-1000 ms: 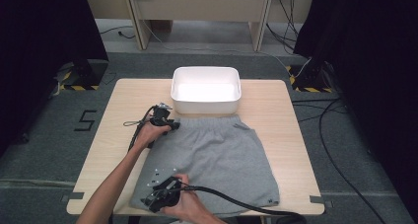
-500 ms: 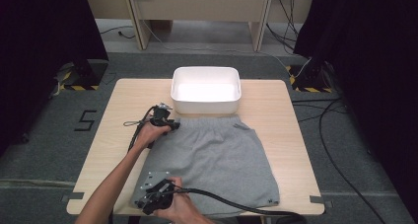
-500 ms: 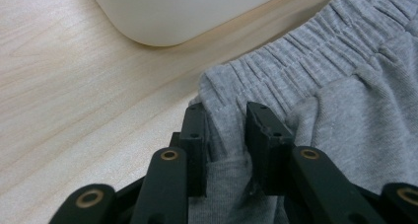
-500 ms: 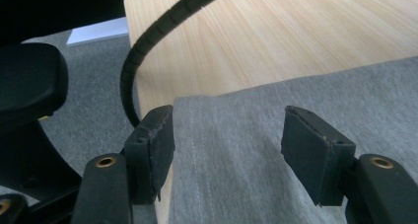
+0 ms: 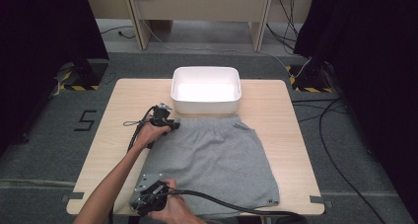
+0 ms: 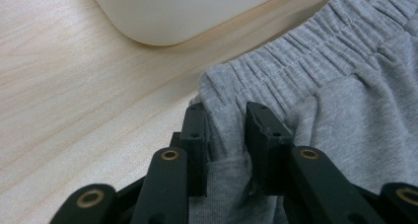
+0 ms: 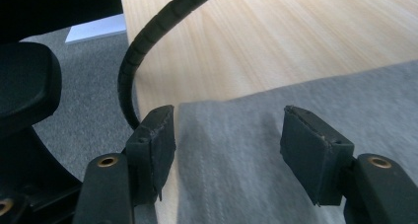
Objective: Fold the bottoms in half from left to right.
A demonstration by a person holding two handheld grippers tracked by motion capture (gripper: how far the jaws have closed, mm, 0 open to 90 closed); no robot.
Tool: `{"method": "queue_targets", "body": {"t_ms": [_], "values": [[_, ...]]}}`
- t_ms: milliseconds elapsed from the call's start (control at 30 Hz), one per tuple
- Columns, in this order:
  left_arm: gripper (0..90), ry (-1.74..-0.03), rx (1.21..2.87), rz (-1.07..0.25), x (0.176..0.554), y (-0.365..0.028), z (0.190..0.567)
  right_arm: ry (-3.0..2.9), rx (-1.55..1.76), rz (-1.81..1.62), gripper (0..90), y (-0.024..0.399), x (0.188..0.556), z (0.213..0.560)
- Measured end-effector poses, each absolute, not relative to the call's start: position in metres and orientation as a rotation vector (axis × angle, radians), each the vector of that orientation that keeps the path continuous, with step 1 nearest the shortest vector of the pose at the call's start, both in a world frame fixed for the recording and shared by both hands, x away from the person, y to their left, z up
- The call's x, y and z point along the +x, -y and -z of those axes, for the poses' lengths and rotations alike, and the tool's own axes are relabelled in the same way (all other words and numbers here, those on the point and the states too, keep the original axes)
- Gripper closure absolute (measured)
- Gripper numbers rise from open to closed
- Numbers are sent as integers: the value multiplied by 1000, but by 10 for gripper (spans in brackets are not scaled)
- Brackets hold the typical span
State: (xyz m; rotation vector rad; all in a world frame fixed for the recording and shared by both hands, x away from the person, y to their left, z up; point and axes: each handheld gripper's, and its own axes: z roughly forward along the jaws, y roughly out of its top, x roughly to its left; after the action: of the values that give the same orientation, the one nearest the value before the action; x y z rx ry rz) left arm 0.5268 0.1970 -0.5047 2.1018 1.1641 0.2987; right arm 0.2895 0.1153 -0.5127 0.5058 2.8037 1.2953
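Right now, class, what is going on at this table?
A person works on grey shorts spread flat on a wooden table, a gripper in each hand. The left gripper has its jaws closed on the waistband corner, near a white tub. The right gripper has its jaws open over the hem corner at the table's near edge, not yet gripping it.

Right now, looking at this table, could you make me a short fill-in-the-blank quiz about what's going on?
1. The grey shorts lie flat on the wooden ____.
2. Past the waistband stands an empty white ____.
3. The left gripper pinches the shorts at the ____ corner.
4. The right gripper has its jaws ____ over the hem corner.

Missing words: table; tub; waistband; open
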Motion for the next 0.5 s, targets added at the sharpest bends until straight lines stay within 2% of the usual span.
{"method": "queue_targets", "body": {"t_ms": [367,500], "values": [[699,-1165,2104,-290,527,-198,504,-2780,441,-1203,389,-128,282,518],[699,-1166,2104,-290,527,-198,504,-2772,417,-1176,429,-128,281,517]]}}
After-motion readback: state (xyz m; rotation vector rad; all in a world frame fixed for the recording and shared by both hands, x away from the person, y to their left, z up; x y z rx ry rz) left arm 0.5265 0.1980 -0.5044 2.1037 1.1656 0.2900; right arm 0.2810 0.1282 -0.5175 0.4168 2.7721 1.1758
